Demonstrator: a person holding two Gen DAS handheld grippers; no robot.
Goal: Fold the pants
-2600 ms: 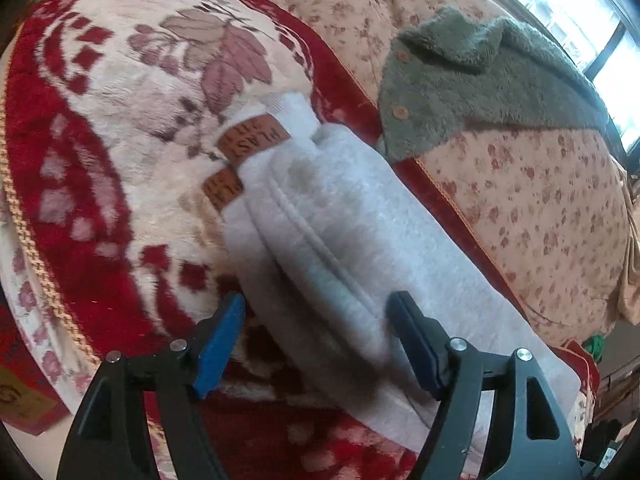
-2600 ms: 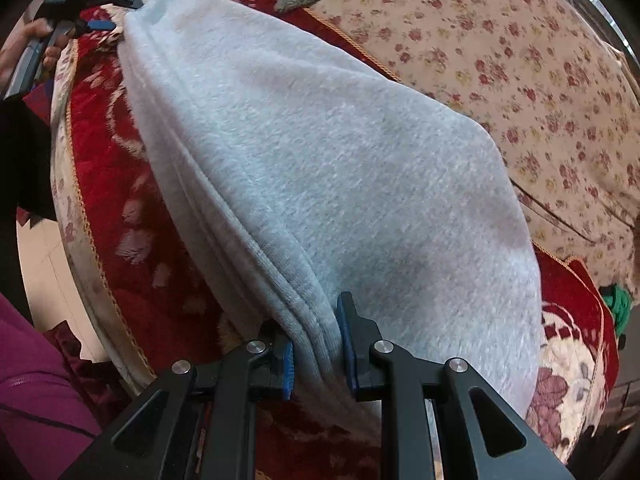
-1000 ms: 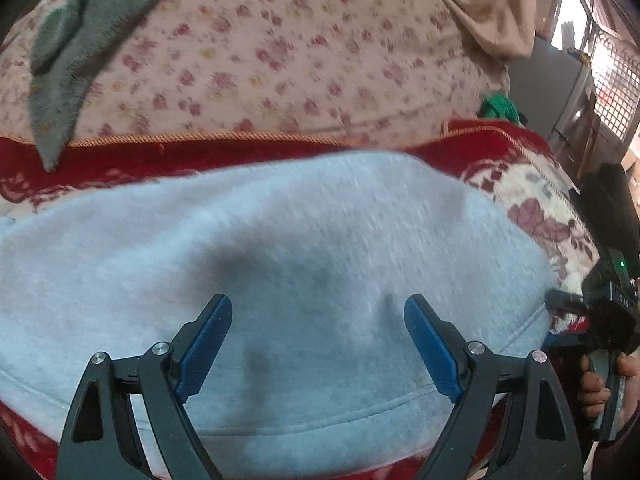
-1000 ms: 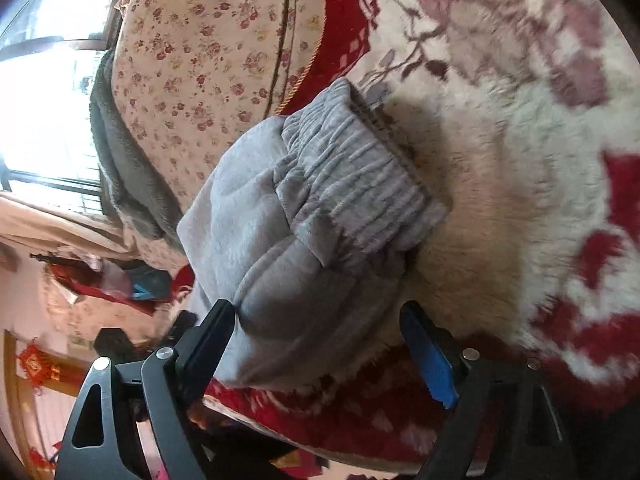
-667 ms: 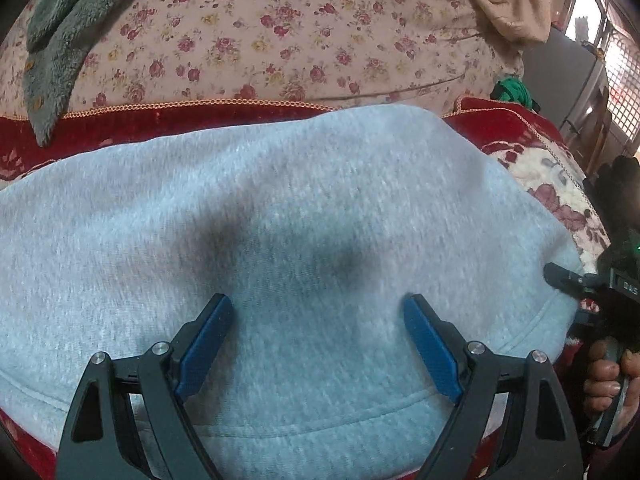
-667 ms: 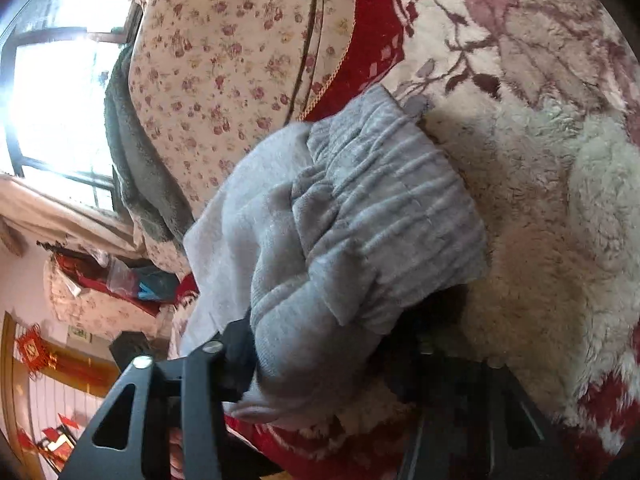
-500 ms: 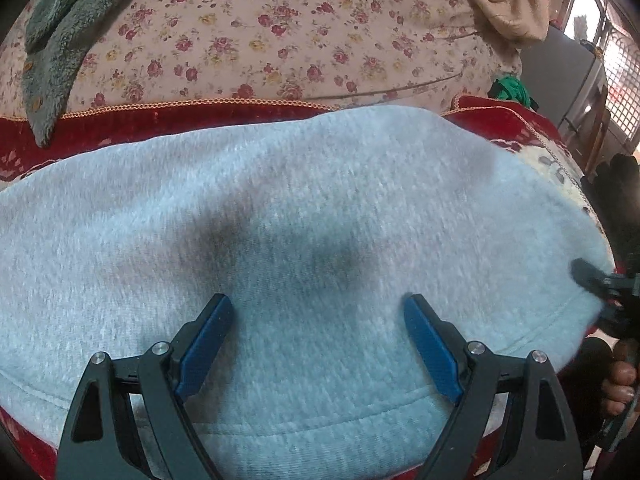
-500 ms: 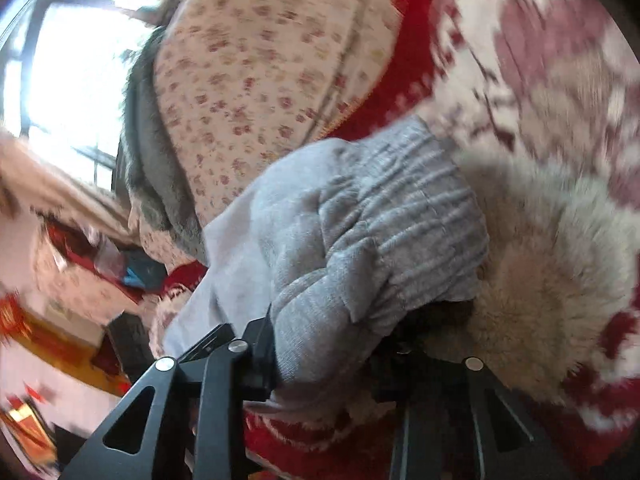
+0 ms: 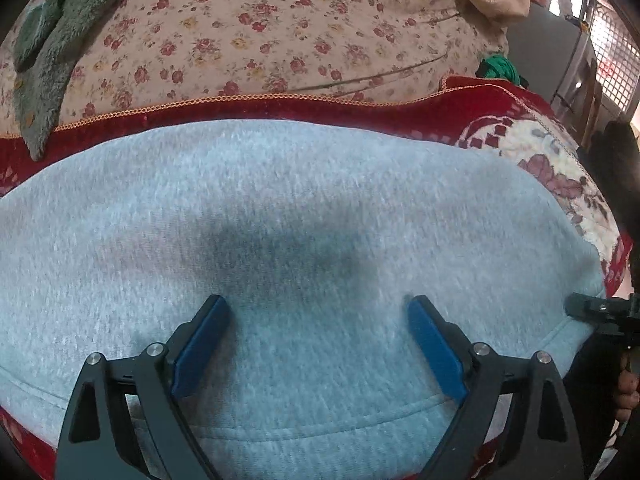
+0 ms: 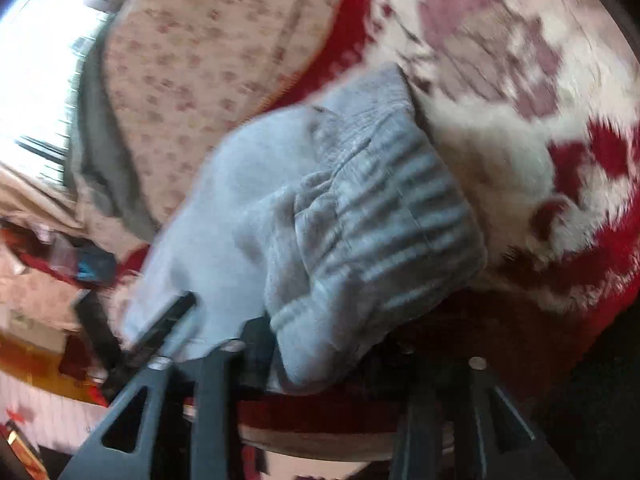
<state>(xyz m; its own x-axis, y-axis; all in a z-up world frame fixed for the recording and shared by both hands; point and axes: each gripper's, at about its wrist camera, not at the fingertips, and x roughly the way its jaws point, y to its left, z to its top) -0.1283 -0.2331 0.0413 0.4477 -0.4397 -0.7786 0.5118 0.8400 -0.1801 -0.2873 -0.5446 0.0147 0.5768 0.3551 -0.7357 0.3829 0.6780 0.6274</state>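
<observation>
Since the earlier frames, the right tongs [image 10: 328, 344] have closed on the ribbed end of the grey pants [image 9: 304, 240] and their jaws have just been opening again, while the left tongs [image 9: 316, 332] are hanging lower over the cloth than before. In the left wrist view, the left tongs are standing spread wide above the broad, flat panel of the pants, with both blue pads [image 9: 200, 340] apart from each other and nothing pinched between them; a stitched seam is running across the cloth just below the pads. The pants are lying on a red and cream flowered blanket [image 9: 560, 168] spread over a bed, with a pink floral cover [image 9: 280, 32] beyond and a green fleece garment [image 9: 44, 60] resting on that cover at the far left. In the right wrist view, which is blurred, the bunched ribbed end [image 10: 392, 216] of the pants is lying between the right tongs' fingers and over them; whether the pads are pressing on the cloth cannot be told. At the right edge of the left wrist view, the right tongs are showing beside the pants' end. No writing is legible.
</observation>
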